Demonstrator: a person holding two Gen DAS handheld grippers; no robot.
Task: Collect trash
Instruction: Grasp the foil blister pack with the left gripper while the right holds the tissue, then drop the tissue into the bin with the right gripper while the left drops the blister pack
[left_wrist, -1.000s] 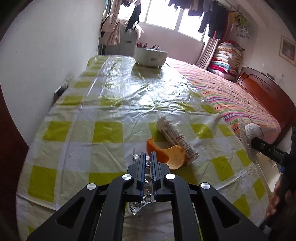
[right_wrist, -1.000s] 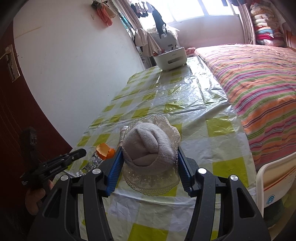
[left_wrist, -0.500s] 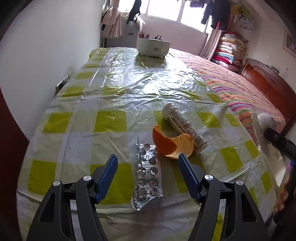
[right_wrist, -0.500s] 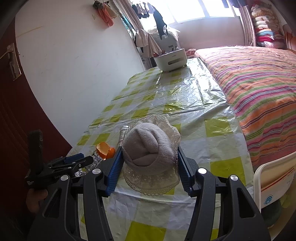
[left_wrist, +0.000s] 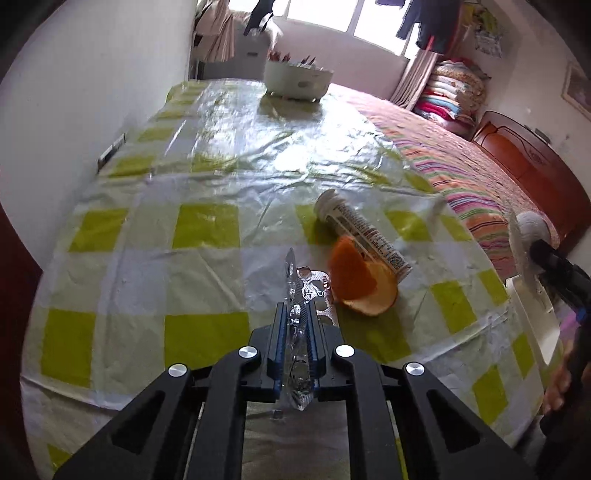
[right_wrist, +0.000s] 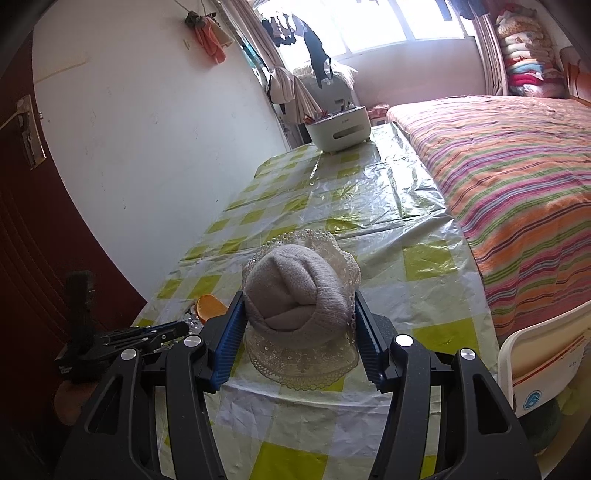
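Near the worktop's (left_wrist: 207, 266) front edge, your left gripper (left_wrist: 297, 334) has its jaws clamped on the blister pack (left_wrist: 295, 295), long axis pointing away; orange peel (left_wrist: 360, 282) lies just right; your right gripper (right_wrist: 299, 341) clasps the knitted hat (right_wrist: 295, 291).

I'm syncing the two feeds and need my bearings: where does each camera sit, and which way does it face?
Left wrist: on the left gripper, looking along the checked table toward the window; its fingers pinch a foil blister pack beside the orange peel; a hand shows at right.
Right wrist: on the right gripper, facing the same way, gripping a knitted hat; the left gripper appears lower left.
Shared: table, peel, white pot, bed.
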